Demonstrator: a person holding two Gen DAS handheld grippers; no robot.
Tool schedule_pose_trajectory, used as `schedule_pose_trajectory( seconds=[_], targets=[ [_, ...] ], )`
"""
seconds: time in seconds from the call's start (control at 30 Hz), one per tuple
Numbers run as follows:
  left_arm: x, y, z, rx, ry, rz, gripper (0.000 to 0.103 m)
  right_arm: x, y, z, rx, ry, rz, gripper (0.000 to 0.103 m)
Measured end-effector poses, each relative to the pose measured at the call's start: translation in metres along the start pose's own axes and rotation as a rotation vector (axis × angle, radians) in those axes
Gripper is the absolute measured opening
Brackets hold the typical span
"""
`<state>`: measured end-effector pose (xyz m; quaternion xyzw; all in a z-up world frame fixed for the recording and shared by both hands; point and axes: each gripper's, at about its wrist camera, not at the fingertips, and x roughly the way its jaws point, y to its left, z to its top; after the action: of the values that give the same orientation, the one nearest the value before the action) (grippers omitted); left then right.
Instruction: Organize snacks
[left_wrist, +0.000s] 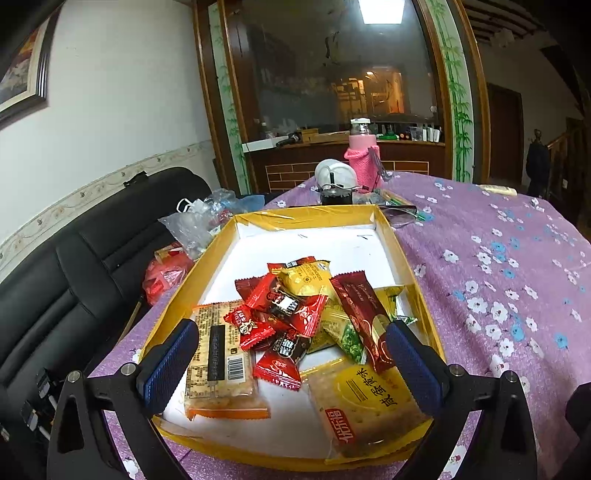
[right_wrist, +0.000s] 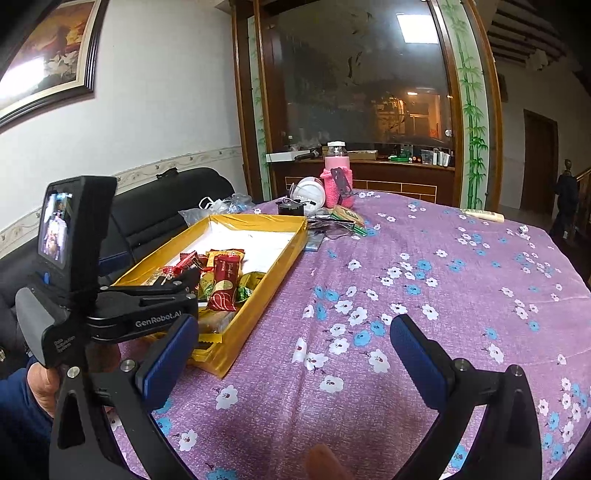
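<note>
A shallow yellow box (left_wrist: 397, 243) with a white floor holds a heap of wrapped snacks: red candies (left_wrist: 284, 299), a dark red bar (left_wrist: 360, 314), a yellow cracker pack (left_wrist: 369, 402) and an orange-edged biscuit pack (left_wrist: 218, 365). My left gripper (left_wrist: 291, 365) hovers open over the box's near end, its blue pads either side of the heap, holding nothing. In the right wrist view the same box (right_wrist: 258, 295) lies left of centre, with the left gripper body (right_wrist: 147, 314) above its near end. My right gripper (right_wrist: 291, 362) is open over the bare purple cloth, right of the box.
A purple flowered tablecloth (right_wrist: 424, 295) covers the table. At the far end stand a pink-sleeved jar (left_wrist: 362, 158), a white round object (left_wrist: 334, 171) and small clutter (right_wrist: 343, 218). Plastic bags (left_wrist: 199, 221) lie on a black sofa (left_wrist: 74, 266) to the left. A hand (right_wrist: 44, 387) holds the left gripper.
</note>
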<state>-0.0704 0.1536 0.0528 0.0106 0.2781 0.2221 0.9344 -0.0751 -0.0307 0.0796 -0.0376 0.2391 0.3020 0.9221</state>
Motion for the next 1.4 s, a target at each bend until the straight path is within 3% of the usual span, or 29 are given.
schedule_pose_trajectory(
  seconds=[1.4],
  targets=[
    [0.0039, -0.0002, -0.0013, 0.008, 0.022, -0.005, 0.102, 0.0021, 0.0026, -0.0011, -0.003, 0.002, 0.002, 0.103]
  ],
)
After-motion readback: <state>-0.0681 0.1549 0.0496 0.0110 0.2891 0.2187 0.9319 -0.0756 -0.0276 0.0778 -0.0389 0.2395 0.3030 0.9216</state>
